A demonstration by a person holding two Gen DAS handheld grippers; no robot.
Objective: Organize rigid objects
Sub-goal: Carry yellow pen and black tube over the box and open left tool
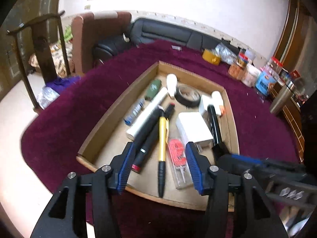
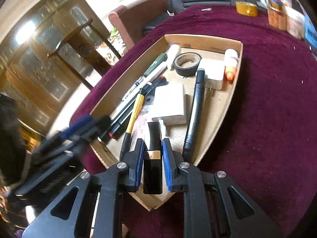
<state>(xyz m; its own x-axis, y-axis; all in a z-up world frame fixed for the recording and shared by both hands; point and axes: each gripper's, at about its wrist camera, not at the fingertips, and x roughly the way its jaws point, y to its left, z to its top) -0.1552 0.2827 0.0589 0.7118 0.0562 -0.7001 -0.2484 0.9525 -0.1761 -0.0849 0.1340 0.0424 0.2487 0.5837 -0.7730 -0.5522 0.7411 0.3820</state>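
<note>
Pens, markers and small boxes lie jumbled in a shallow cardboard tray [image 1: 93, 138] on the maroon-covered surface [image 1: 79, 103]. Among them are a yellow pen [image 1: 162, 138], a roll of black tape [image 1: 188, 96] and a white box [image 1: 193, 129]. The left hand-held gripper [image 1: 158, 158] hangs over the tray's near end, jaws apart, nothing pinched. The right hand-held gripper [image 2: 152, 152] is clenched on a black tube with a gold band [image 2: 152, 158] above the tray's near corner.

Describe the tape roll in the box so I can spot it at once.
On the maroon cloth sits a shallow cardboard box. Toward its far end, the tape roll lies flat between a white bottle and an orange-tipped white tube. It is the only black ring there.
</note>
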